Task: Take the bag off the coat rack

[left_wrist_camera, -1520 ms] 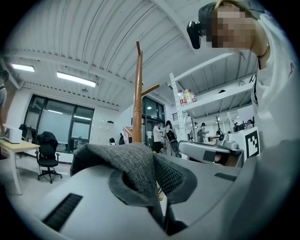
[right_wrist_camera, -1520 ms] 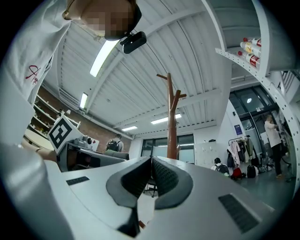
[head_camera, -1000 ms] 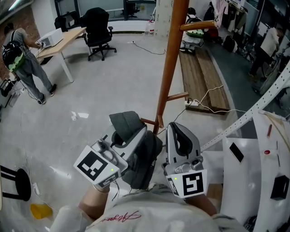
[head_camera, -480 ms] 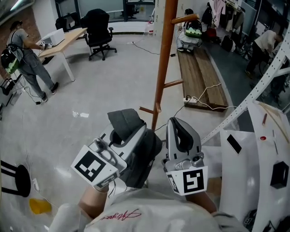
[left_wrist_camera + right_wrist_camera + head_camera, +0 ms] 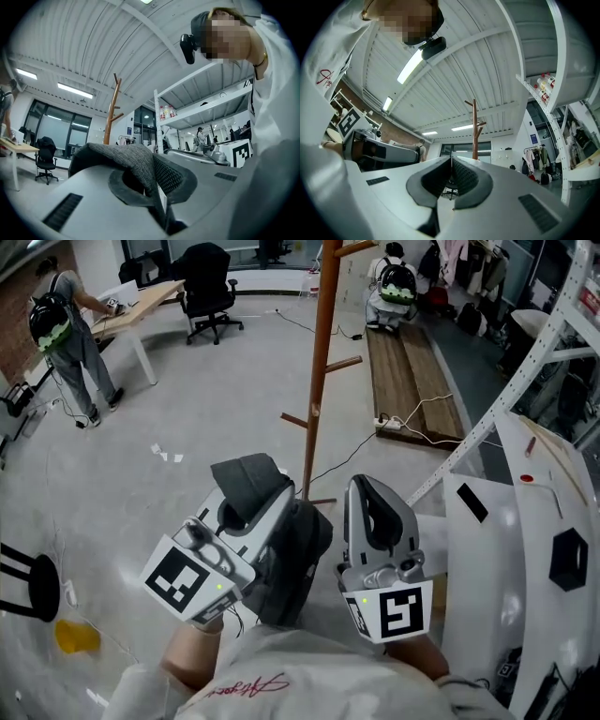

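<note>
The left tongs (image 5: 157, 187) pinch a dark grey woven fabric bag (image 5: 124, 157). It drapes over their tips and hangs down between the two grippers. The right tongs (image 5: 451, 178), just beside the bag, are pressed together with nothing between them. Ahead, apart from the bag, a tall brown wooden coat rack (image 5: 317, 362) stands on the pale floor (image 5: 187, 409).

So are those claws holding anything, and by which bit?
The left gripper pinches the grey bag by a fold of fabric at its top; the right gripper is shut on nothing.
</note>
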`<state>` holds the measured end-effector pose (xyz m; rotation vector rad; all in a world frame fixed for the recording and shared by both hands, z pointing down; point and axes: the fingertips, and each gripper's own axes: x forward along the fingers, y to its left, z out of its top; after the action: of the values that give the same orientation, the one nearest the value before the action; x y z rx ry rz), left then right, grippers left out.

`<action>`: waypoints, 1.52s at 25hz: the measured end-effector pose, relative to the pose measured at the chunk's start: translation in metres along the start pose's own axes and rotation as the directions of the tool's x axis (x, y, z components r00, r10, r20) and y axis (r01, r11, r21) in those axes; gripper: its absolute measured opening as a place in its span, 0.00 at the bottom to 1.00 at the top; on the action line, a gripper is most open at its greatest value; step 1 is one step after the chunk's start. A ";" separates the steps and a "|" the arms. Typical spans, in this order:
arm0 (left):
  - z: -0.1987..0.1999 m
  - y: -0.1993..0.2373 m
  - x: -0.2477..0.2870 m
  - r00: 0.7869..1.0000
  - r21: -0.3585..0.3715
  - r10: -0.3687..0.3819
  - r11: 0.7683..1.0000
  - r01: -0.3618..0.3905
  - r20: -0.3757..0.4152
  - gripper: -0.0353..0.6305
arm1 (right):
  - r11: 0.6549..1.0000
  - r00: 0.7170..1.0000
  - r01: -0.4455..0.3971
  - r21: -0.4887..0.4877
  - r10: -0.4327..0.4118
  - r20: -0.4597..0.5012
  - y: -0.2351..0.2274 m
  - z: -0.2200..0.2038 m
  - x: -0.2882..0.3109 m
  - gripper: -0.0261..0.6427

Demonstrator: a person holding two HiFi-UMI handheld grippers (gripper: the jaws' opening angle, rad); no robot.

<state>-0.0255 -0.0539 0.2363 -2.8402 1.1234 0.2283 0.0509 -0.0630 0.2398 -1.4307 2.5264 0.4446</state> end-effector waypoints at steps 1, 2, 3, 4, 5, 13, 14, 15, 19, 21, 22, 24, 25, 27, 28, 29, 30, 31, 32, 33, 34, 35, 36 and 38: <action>0.000 -0.005 -0.004 1.000 -0.002 0.005 1.000 -0.005 -0.002 0.10 | 1.000 1.000 -0.001 0.000 0.001 -0.001 0.003 0.004 -0.006 0.07; 0.001 -0.010 -0.008 1.000 -0.006 0.006 1.000 -0.006 -0.001 0.10 | 1.000 1.000 -0.001 0.000 0.001 -0.002 0.005 0.007 -0.011 0.07; 0.003 -0.015 -0.011 1.000 -0.009 0.005 1.000 -0.004 0.002 0.10 | 1.000 1.000 -0.001 -0.001 0.001 -0.002 0.007 0.011 -0.016 0.07; 0.004 -0.020 -0.013 1.000 -0.011 0.003 1.000 -0.002 0.003 0.10 | 1.000 1.000 -0.001 0.001 0.001 -0.001 0.009 0.014 -0.020 0.07; 0.006 -0.026 -0.016 1.000 -0.013 0.000 1.000 0.000 0.003 0.10 | 1.000 1.000 -0.001 0.004 0.001 -0.001 0.011 0.018 -0.025 0.07; 0.014 -0.066 -0.033 1.000 -0.007 -0.030 1.000 0.030 -0.003 0.10 | 1.000 1.000 0.011 0.027 -0.011 0.001 0.021 0.036 -0.054 0.07; 0.015 -0.070 -0.034 0.999 -0.006 -0.036 0.999 0.036 0.001 0.10 | 0.999 1.000 0.015 0.029 -0.015 0.001 0.022 0.037 -0.056 0.07; 0.016 -0.074 -0.036 0.999 -0.006 -0.044 0.999 0.044 0.007 0.10 | 0.999 1.000 0.019 0.031 -0.019 0.001 0.023 0.038 -0.058 0.07; 0.016 -0.079 -0.039 0.998 -0.013 -0.061 0.998 0.061 0.011 0.10 | 0.999 0.999 0.040 0.034 -0.040 -0.008 0.025 0.039 -0.063 0.07; 0.018 -0.081 -0.040 0.997 -0.025 -0.074 0.997 0.075 0.018 0.10 | 0.998 0.999 0.049 0.033 -0.048 -0.015 0.027 0.039 -0.065 0.07; 0.018 -0.081 -0.041 0.997 -0.026 -0.078 0.997 0.078 0.014 0.10 | 0.998 0.998 0.053 0.032 -0.052 -0.018 0.028 0.040 -0.065 0.07; 0.014 -0.078 -0.043 0.997 -0.018 -0.074 0.997 0.073 -0.010 0.10 | 0.998 0.998 0.060 0.025 -0.059 -0.027 0.030 0.040 -0.065 0.07; 0.013 -0.077 -0.044 0.997 -0.015 -0.072 0.997 0.072 -0.013 0.10 | 0.998 0.998 0.060 0.019 -0.059 -0.030 0.032 0.041 -0.064 0.07; 0.013 -0.075 -0.046 0.997 -0.017 -0.072 0.997 0.072 -0.010 0.10 | 0.998 0.998 0.060 0.001 -0.060 -0.037 0.034 0.041 -0.063 0.07; 0.013 -0.074 -0.047 0.997 -0.020 -0.073 0.997 0.073 -0.010 0.10 | 0.998 0.997 0.063 -0.008 -0.063 -0.041 0.035 0.040 -0.063 0.07; 0.012 -0.073 -0.047 0.997 -0.023 -0.073 0.997 0.073 -0.010 0.10 | 0.998 0.997 0.067 -0.014 -0.067 -0.047 0.036 0.039 -0.062 0.07; 0.012 -0.072 -0.048 0.997 -0.024 -0.074 0.997 0.074 -0.012 0.10 | 0.997 0.996 0.071 -0.015 -0.071 -0.053 0.037 0.038 -0.062 0.07; 0.012 -0.072 -0.049 0.997 -0.024 -0.075 0.997 0.075 -0.013 0.10 | 0.997 0.996 0.074 -0.014 -0.074 -0.057 0.038 0.037 -0.062 0.07; 0.012 -0.071 -0.049 0.997 -0.021 -0.078 0.997 0.077 -0.012 0.10 | 0.997 0.995 0.075 -0.011 -0.076 -0.059 0.039 0.036 -0.061 0.07; 0.012 -0.072 -0.049 0.997 -0.018 -0.080 0.997 0.080 -0.008 0.10 | 0.997 0.995 0.075 -0.008 -0.075 -0.061 0.040 0.035 -0.061 0.07; 0.013 -0.072 -0.049 0.997 -0.017 -0.082 0.997 0.082 -0.006 0.10 | 0.997 0.995 0.074 -0.006 -0.074 -0.062 0.041 0.035 -0.061 0.07; 0.012 -0.072 -0.050 0.997 -0.018 -0.083 0.996 0.083 -0.007 0.10 | 0.997 0.995 0.073 -0.004 -0.073 -0.063 0.042 0.034 -0.061 0.07; 0.011 -0.072 -0.051 0.996 -0.021 -0.084 0.996 0.084 -0.011 0.10 | 0.997 0.995 0.073 -0.002 -0.073 -0.063 0.044 0.034 -0.061 0.07; 0.008 -0.073 -0.053 0.996 -0.028 -0.088 0.996 0.087 -0.019 0.10 | 0.997 0.996 0.073 0.001 -0.072 -0.060 0.046 0.035 -0.061 0.07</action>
<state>-0.0140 0.0358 0.2386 -2.9135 1.0042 0.2107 0.0437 0.0201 0.2343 -1.5512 2.5098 0.3916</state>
